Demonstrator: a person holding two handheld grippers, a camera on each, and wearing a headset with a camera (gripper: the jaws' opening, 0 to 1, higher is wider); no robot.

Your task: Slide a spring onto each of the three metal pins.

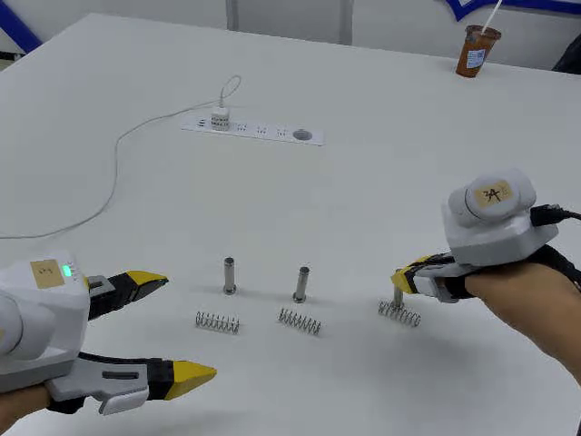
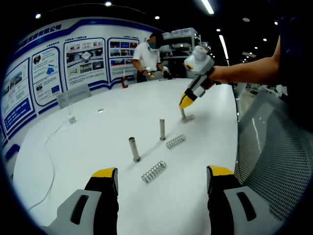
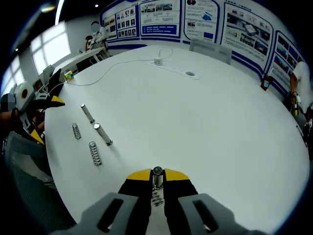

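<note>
The right hand-held gripper (image 1: 400, 281) is clenched on the right pin (image 3: 157, 171) — a sideways tug could topple it; the left hand-held gripper (image 1: 182, 325) hangs released.

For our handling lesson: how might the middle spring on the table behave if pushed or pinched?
The middle spring lies on its side on the smooth table, so it would probably roll when nudged. Its thin open coils suggest it is light and may squash if pinched.

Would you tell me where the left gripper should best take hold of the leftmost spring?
Probably mid-length, from above, jaws across the coils: the spring lies flat on the table, clear of the pin, and its round side faces up.
</note>
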